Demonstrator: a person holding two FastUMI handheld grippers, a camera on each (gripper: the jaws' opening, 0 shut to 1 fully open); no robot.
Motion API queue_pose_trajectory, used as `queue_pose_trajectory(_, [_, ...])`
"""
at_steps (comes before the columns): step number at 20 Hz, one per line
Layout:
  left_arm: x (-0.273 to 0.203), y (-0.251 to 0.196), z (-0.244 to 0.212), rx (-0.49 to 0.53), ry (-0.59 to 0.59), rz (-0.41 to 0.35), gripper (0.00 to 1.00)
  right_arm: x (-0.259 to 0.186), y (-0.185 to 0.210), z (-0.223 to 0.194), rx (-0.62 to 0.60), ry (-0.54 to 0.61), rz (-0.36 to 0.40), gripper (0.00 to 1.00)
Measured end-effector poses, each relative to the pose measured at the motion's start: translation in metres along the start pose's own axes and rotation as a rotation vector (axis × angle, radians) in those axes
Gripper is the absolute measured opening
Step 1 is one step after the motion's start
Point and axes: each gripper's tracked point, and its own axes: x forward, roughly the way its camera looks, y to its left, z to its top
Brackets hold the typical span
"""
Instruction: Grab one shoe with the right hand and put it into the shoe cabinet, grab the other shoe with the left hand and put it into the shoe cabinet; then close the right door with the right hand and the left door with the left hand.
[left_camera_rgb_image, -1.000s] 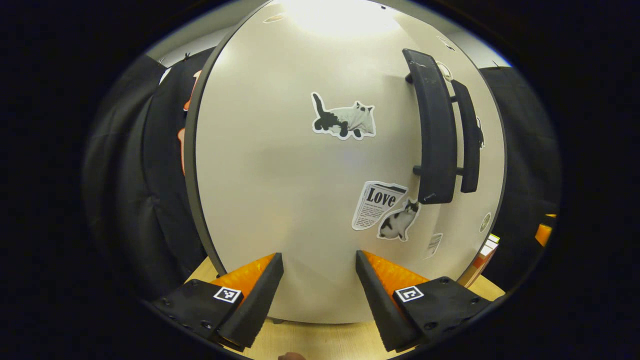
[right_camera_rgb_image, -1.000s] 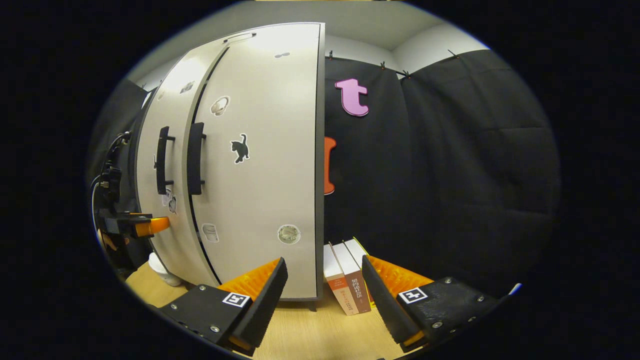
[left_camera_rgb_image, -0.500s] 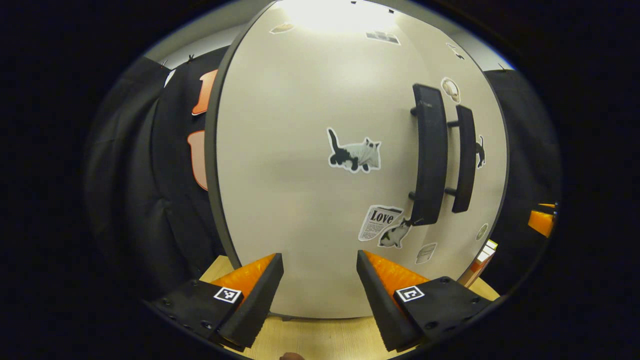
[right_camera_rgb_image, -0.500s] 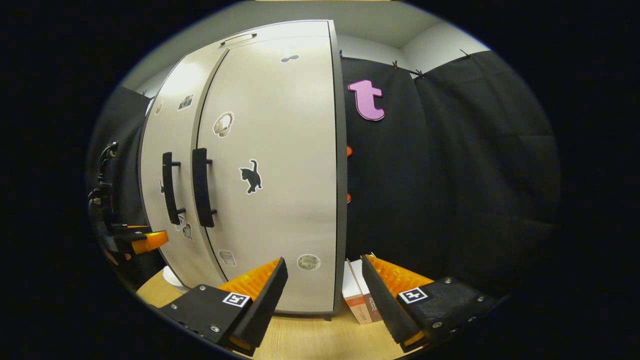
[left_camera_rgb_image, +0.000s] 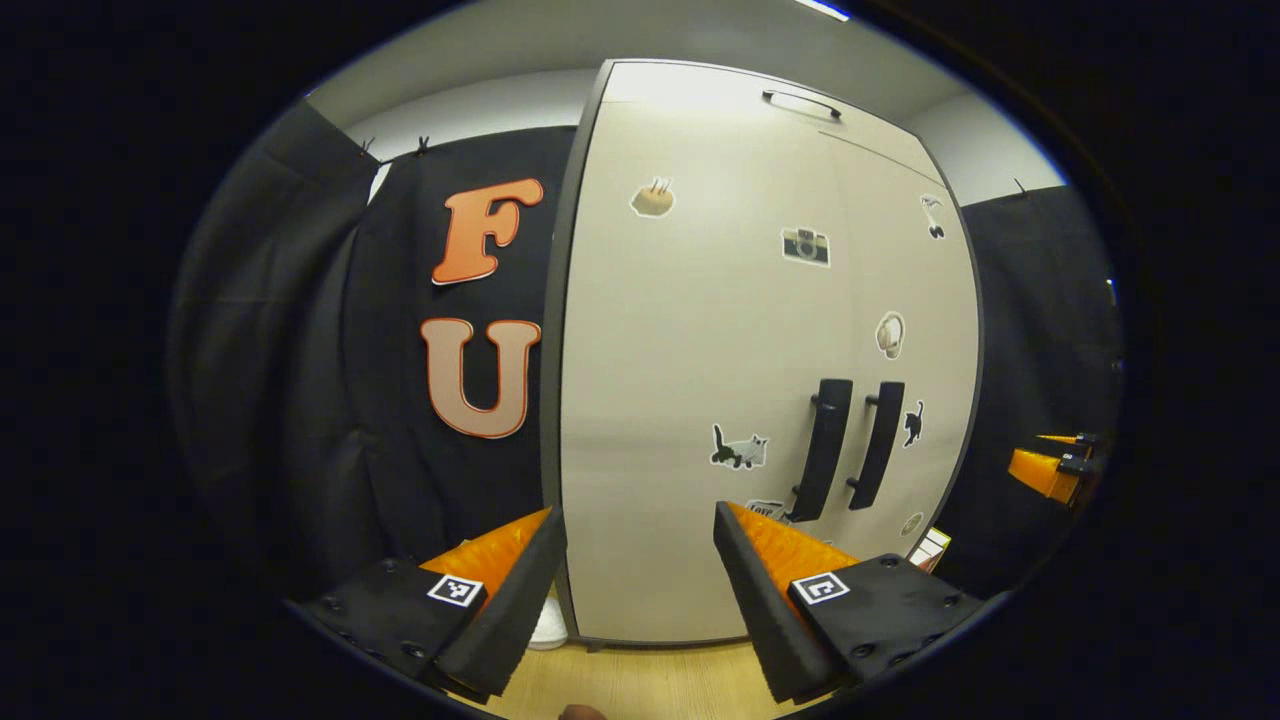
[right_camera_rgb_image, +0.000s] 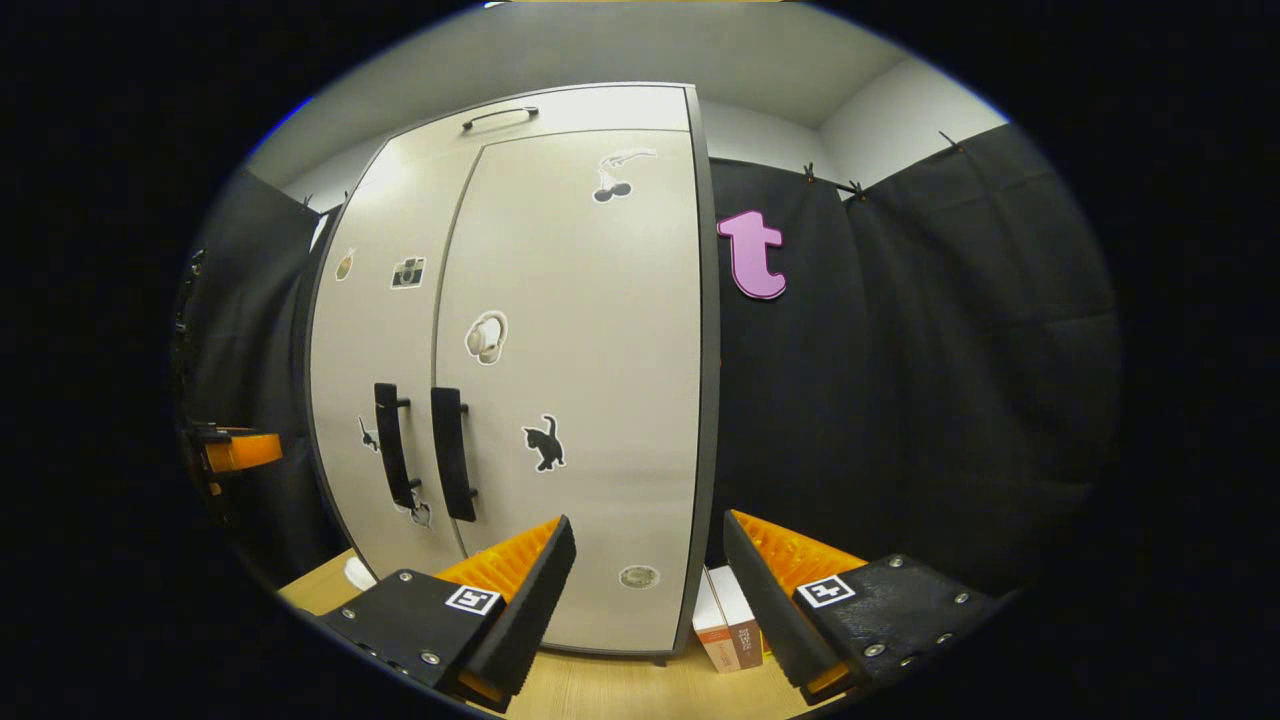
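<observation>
Both my claws, the left claw and the right claw, gape wide and empty before the cabinet on the counter, both doors shut, shoes presumably inside, so the task looks finished.

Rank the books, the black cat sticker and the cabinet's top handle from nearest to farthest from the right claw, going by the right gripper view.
1. Books: on the floor between the right claw's fingers.
2. Black cat sticker: midway up the right door.
3. Top handle: on the cabinet's top, farthest.
</observation>
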Motion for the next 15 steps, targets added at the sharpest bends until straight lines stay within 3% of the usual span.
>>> queue_pose_trajectory(5, [-0.026,0.027,0.027,0.002,-0.044,0.033,0.94,-0.011,-0.001,0.007,-0.007,-0.011,-0.012,0.92])
queue_pose_trajectory(8, [-0.035,0.043,0.036,0.012,-0.069,0.068,0.99,-0.016,0.001,0.007,-0.008,-0.011,-0.012,0.92])
queue_pose_trajectory(9, [-0.038,0.045,0.038,0.007,-0.074,0.071,0.94,-0.018,0.003,0.007,-0.010,-0.011,-0.011,0.92])
queue_pose_trajectory(15, [-0.055,0.056,0.032,-0.015,-0.065,0.074,0.96,-0.034,0.016,0.008,-0.019,-0.011,0.001,0.92])
